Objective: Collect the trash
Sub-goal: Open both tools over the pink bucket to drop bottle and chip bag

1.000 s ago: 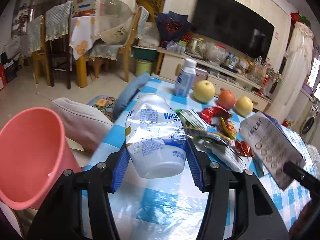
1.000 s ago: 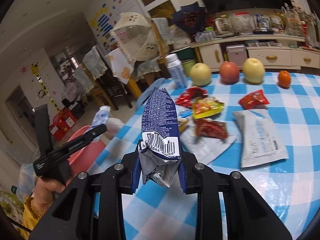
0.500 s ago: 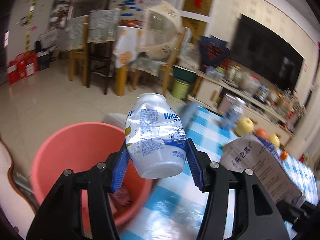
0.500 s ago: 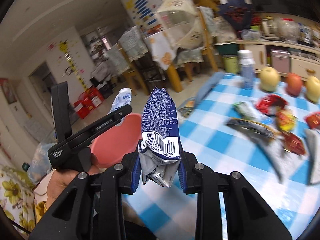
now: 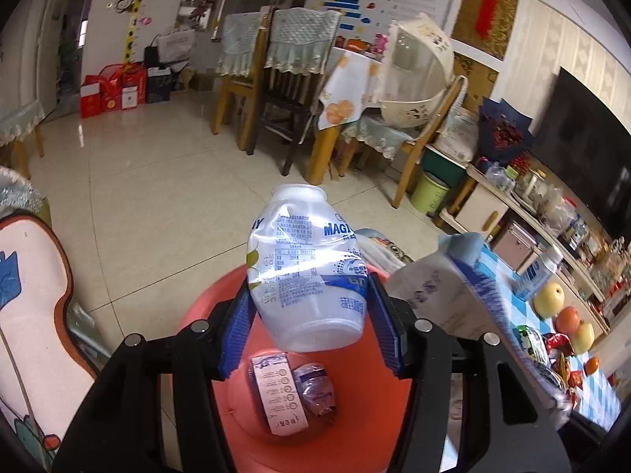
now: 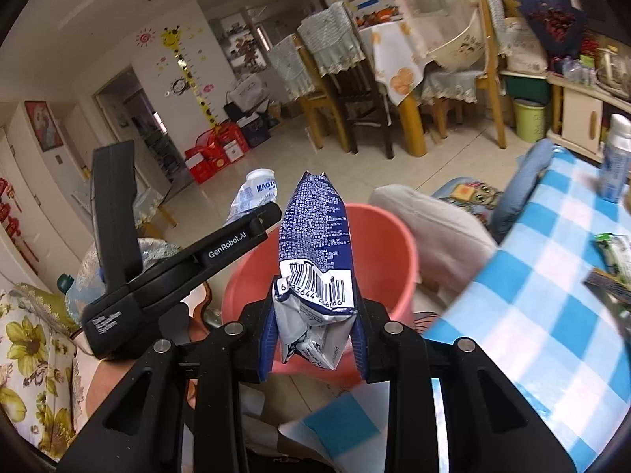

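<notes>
Left gripper (image 5: pixel 311 327) is closed about halfway on a crumpled white plastic bottle (image 5: pixel 305 272); both blue pads are pressed on its lower sides, base toward the camera, open neck pointing away. Directly under and just beyond that gripper a pink bucket (image 5: pixel 378 425) is seen, mouth up. Inside it, a small white carton (image 5: pixel 278 398) and a crumpled clear wrapper (image 5: pixel 315 390) are lying side by side on the bottom. To the right of the bottle, touching nothing visible in the left wrist view, the blue-and-white snack bag (image 5: pixel 445 299) is seen blurred.

Right gripper (image 6: pixel 313 335) is nearly closed on that snack bag (image 6: pixel 315 260); its jaws have just been opening slightly, yet the bag's crumpled lower end is gripped between the pads, barcode facing the camera, top end standing upright. Just ahead of and below the bag the pink bucket (image 6: pixel 398 260) is seen, rim partly hidden by the bag. To the left of the right gripper, the left gripper (image 6: pixel 252 216) is seen from the side with the bottle (image 6: pixel 252 193) sticking out past its tip, over the bucket's left rim. A hand (image 6: pixel 114 386) is seen under its black body.

To the right, the checked worktop (image 6: pixel 532 295) is seen, with more wrappers (image 6: pixel 615 264) at its far right edge. Farther off, a tiled floor (image 5: pixel 157 189) and wooden chairs (image 5: pixel 276 90) are seen.
</notes>
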A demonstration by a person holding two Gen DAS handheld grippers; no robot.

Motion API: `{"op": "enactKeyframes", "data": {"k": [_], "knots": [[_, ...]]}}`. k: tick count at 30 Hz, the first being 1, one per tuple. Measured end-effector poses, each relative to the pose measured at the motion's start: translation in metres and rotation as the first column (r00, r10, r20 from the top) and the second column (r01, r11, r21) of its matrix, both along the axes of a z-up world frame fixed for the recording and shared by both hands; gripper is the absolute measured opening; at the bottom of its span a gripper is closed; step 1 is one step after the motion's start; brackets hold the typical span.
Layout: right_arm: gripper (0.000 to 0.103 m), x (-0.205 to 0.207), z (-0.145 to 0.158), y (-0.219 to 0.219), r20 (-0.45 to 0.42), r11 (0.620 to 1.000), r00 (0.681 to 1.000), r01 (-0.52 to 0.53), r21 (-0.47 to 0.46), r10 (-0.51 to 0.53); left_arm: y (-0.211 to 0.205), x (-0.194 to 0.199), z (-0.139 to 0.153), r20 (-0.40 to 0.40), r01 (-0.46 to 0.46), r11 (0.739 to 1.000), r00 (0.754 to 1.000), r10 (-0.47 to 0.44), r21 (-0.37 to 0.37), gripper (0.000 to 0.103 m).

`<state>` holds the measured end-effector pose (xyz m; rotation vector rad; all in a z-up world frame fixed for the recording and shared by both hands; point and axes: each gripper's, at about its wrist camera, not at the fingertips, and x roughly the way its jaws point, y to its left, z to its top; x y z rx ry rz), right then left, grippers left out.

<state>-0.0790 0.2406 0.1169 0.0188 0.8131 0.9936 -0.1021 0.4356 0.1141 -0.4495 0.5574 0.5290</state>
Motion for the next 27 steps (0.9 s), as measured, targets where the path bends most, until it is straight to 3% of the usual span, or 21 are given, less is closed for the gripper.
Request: {"op": "enactKeyframes", "data": {"k": [1, 3, 5, 9, 14, 19, 27], "knots": [[0.035, 0.002, -0.005, 0.004, -0.005, 1.000, 1.000, 0.002, -0.017, -0.002, 0.003, 0.000, -0.003, -0.019, -0.014, 1.000, 1.000, 0.014, 0.007, 0.057], [0.056, 0.005, -0.015, 0.009, -0.023, 0.999, 0.999, 0.029, -0.037, -0.029, 0.009, 0.004, -0.007, -0.057, -0.031, 0.999, 0.998, 0.032, 0.019, 0.066], [0.065, 0.005, -0.021, 0.005, -0.030, 0.998, 0.998, 0.055, -0.024, -0.056, 0.012, 0.006, -0.009, -0.078, -0.044, 0.999, 0.996, 0.046, 0.029, 0.074], [0.080, -0.006, -0.019, -0.014, 0.074, 0.988, 0.988, 0.143, -0.054, -0.139, 0.005, 0.007, -0.002, -0.081, -0.051, 0.996, 0.995, 0.057, 0.080, 0.080], [0.088, -0.020, -0.012, -0.042, 0.179, 0.975, 0.964, 0.210, -0.077, -0.194, -0.016, 0.006, 0.005, -0.055, -0.012, 0.993, 0.998, 0.019, 0.114, 0.084], [0.089, -0.029, -0.010, -0.067, 0.243, 0.963, 0.946, 0.246, -0.107, -0.215, -0.042, 0.014, 0.011, -0.039, 0.051, 0.986, 0.998, -0.045, 0.159, 0.087], [0.089, -0.038, -0.014, -0.107, 0.256, 0.950, 0.934, 0.288, -0.119, -0.251, -0.085, 0.029, 0.015, -0.054, 0.162, 0.955, 0.987, -0.153, 0.248, 0.088]]}}
